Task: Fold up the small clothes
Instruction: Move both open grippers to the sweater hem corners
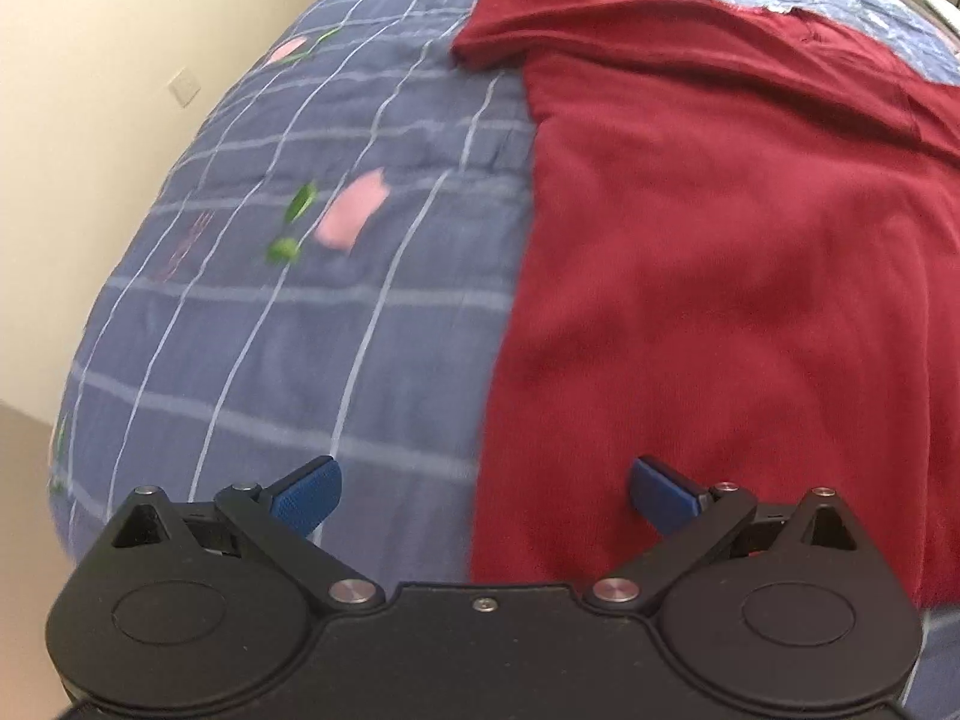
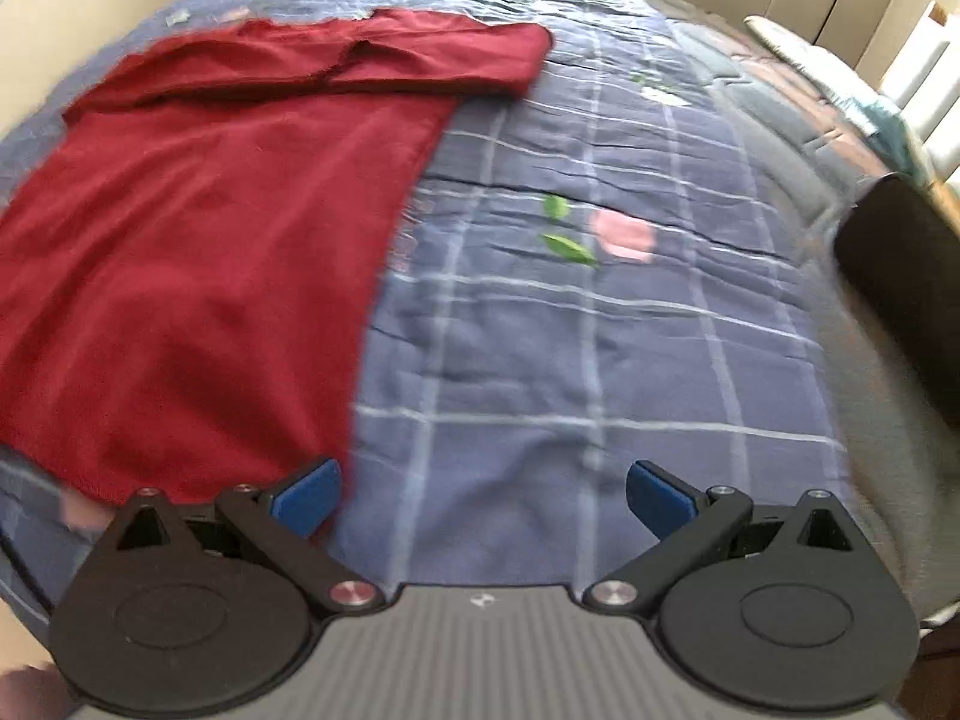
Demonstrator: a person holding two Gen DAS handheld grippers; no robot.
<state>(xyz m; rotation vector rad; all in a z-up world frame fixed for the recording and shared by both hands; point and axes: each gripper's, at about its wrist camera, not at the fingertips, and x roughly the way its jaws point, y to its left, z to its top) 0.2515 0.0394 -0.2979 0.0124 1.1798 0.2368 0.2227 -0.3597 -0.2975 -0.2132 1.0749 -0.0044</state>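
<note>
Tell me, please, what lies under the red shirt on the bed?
The red shirt lies flat on a blue checked quilt with pink and green motifs, which shows on every side of it. Whatever part of the quilt's pattern sits beneath the shirt is covered and cannot be seen.

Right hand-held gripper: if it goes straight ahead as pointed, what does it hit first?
Probably the blue plaid quilt. The right hand-held gripper is open, and the red shirt's side edge lies just left of its line. Depth is unclear.
</note>
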